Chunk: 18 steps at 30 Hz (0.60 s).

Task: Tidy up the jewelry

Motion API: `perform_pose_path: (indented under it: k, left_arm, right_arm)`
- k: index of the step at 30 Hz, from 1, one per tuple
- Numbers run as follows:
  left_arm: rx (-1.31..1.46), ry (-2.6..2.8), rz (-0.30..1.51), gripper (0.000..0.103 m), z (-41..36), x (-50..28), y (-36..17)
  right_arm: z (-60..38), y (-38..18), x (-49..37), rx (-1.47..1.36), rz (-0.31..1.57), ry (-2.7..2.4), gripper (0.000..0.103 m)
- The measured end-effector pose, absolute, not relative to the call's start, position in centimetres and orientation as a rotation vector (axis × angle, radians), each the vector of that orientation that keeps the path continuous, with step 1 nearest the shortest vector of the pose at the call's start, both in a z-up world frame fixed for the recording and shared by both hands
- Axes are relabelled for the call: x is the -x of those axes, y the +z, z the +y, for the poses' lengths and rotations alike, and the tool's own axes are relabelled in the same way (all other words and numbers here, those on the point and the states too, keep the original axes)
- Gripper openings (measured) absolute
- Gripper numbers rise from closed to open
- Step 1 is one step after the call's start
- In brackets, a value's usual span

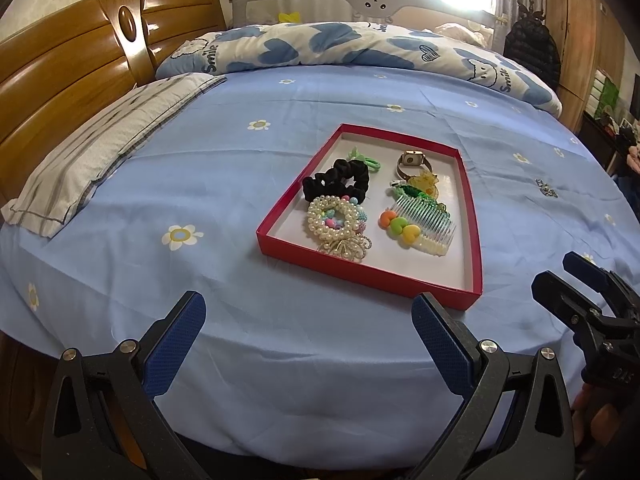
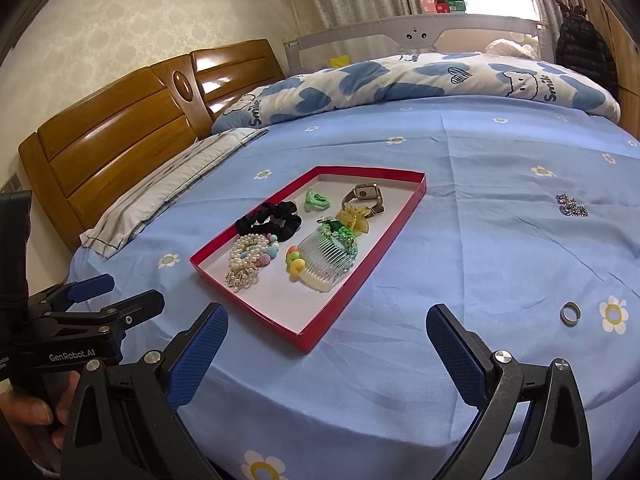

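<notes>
Done: red tray (image 2: pixel 362 276) already carries scrunchie, comb and watch.
Left: ring (image 2: pixel 570 313) and sparkly piece (image 2: pixel 571 205) on bed.
Tongs: my left tongs (image 1: pixel 308 344) and right tongs (image 2: pixel 326 354) gape wide, empty.

Surface: I see a bed under a light blue sheet printed with white daisies (image 2: pixel 460 240), wooden headboard (image 1: pixel 60 80) at the left.
Centre: a shallow red cardboard tray with a white floor (image 2: pixel 360 268) lies flat on the sheet, hair accessories and a watch inside it.
Right of tray: a small sparkly silver chain piece (image 2: pixel 571 205) lies on the sheet, well apart from the tray.
Near right: a dark metal ring (image 2: pixel 570 313) lies just beside a printed daisy.
Far side: a rolled white quilt with blue hearts (image 2: pixel 420 80).
Left: a grey-and-white checked pillow (image 1: pixel 92 152) by the headboard.
</notes>
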<state>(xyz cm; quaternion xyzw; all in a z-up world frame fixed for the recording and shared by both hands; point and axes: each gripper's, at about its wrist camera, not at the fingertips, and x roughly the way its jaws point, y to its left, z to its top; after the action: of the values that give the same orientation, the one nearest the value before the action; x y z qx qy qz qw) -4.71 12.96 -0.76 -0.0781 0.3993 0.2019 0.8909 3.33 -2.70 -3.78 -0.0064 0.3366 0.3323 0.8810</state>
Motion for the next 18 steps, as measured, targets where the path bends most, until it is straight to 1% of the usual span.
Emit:
perform_pose_path:
  k: [18]
  left_arm:
    - [0.161, 0.421, 0.823, 0.103, 13.05, 4.75, -0.87]
  right_arm:
    - [-2.63, -3.6, -3.31, 0.012, 0.693, 0.695, 0.101]
